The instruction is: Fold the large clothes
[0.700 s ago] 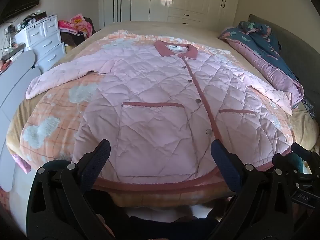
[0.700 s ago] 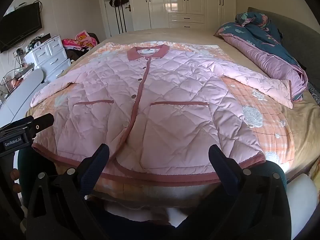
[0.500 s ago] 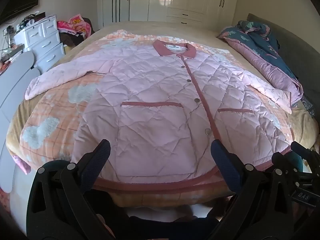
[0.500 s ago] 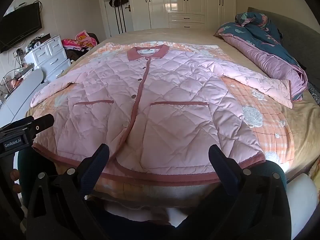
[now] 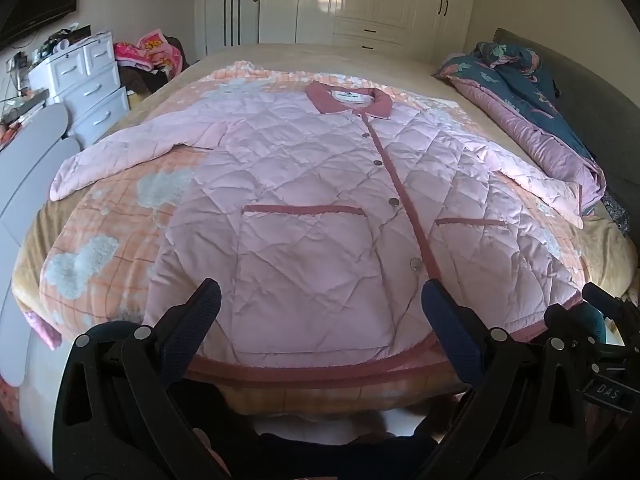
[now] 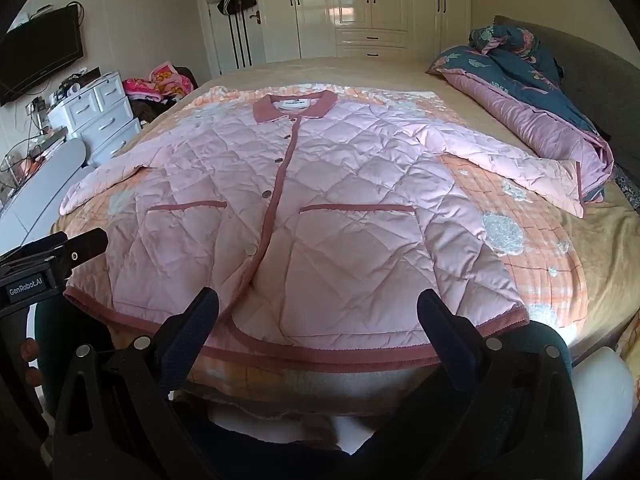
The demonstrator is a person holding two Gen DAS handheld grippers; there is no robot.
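Note:
A large pink quilted jacket point(image 5: 312, 208) with a dark pink collar, placket and hem lies spread flat and face up on the bed, sleeves out to both sides; it also shows in the right wrist view point(image 6: 332, 216). My left gripper point(image 5: 320, 300) is open and empty, hovering just above the hem at the bed's near edge. My right gripper point(image 6: 318, 304) is open and empty, over the hem to the right of the placket. Each gripper shows at the edge of the other's view.
An orange plaid blanket point(image 5: 104, 232) lies under the jacket on the bed point(image 6: 600, 248). A rolled blue and purple quilt point(image 6: 532, 96) lies along the right side. White drawers point(image 5: 92, 88) and a grey board point(image 5: 28, 168) stand at the left. Wardrobes point(image 6: 372, 4) line the far wall.
The left wrist view has shifted slightly, with the jacket sitting a touch lower and closer. The right gripper has not visibly moved. Both stay open.

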